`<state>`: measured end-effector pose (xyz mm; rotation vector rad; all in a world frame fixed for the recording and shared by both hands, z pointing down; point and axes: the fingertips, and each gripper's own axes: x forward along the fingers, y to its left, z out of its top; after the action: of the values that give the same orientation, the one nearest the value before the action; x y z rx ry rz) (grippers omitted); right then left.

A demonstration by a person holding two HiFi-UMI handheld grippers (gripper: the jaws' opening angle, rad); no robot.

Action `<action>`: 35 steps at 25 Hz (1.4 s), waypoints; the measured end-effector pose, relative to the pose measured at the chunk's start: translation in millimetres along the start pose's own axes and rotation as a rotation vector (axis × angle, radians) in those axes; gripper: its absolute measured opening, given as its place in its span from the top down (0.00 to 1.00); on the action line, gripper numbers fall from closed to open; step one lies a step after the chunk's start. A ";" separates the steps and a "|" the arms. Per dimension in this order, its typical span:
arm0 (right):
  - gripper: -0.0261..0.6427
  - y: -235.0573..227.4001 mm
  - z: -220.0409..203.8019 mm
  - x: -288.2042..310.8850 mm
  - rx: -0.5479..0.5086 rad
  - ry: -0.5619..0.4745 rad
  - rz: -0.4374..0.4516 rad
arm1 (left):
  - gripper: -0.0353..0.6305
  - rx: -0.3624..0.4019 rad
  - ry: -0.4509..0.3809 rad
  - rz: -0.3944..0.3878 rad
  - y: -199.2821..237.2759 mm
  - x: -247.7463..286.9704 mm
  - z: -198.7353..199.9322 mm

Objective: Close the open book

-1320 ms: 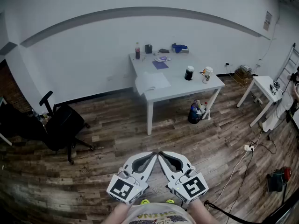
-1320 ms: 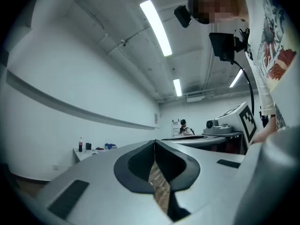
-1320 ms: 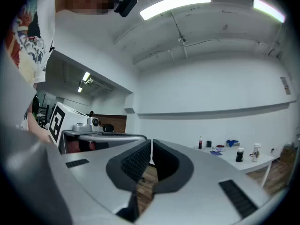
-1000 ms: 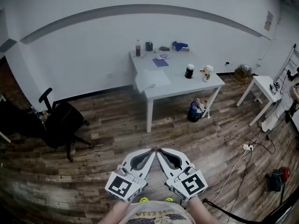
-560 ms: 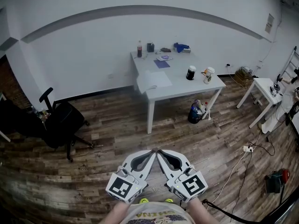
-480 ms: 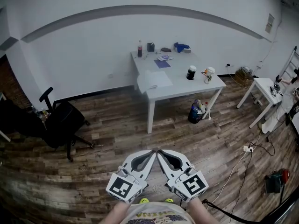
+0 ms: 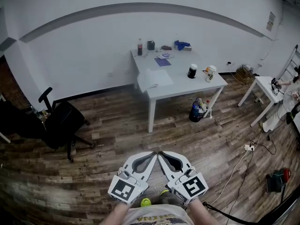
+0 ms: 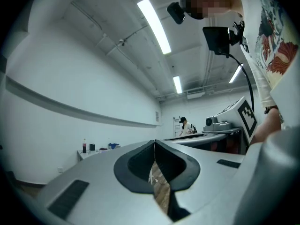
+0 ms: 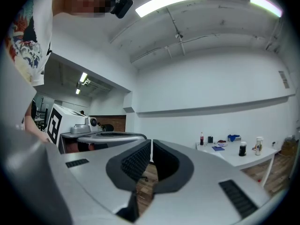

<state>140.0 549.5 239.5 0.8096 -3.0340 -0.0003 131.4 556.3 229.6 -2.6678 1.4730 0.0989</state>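
The open book (image 7: 153,80) lies with white pages up at the near left corner of the white table (image 7: 180,86), far across the room. My left gripper (image 7: 154,154) and right gripper (image 7: 161,154) are held side by side close to my body, low in the head view, their tips nearly touching each other. Both are shut with nothing between the jaws. In the left gripper view the left gripper (image 8: 154,142) points toward the distant table (image 8: 91,153). The right gripper (image 9: 151,142) has the table (image 9: 236,157) off to its right.
On the table stand a cola bottle (image 7: 139,47), a dark cup (image 7: 192,71), a white cup (image 7: 209,73) and small blue items (image 7: 162,61). A black office chair (image 7: 61,125) is at the left. A small white table (image 7: 265,86), a power strip (image 7: 248,148) and cables lie at the right.
Both grippers have stayed where they were, shut. A yellow-green shoe has come forward on the floor beneath them.
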 end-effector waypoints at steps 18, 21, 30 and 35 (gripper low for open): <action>0.93 -137.4 -5.9 60.4 0.032 0.025 0.039 | 0.93 -0.015 0.001 0.070 61.2 130.1 -15.2; 0.93 -161.8 -7.2 72.9 0.022 0.035 0.072 | 0.93 -0.016 0.004 0.097 73.8 153.6 -19.8; 0.93 -227.9 -19.5 99.1 0.032 0.051 0.131 | 0.93 -0.021 0.008 0.164 101.3 217.1 -38.6; 0.93 -257.1 -24.4 108.8 0.020 0.043 0.150 | 0.93 0.002 0.008 0.184 112.2 245.9 -45.5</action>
<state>173.8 272.4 264.0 0.5736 -3.0496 0.0468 167.8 285.1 244.3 -2.5283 1.7169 0.0990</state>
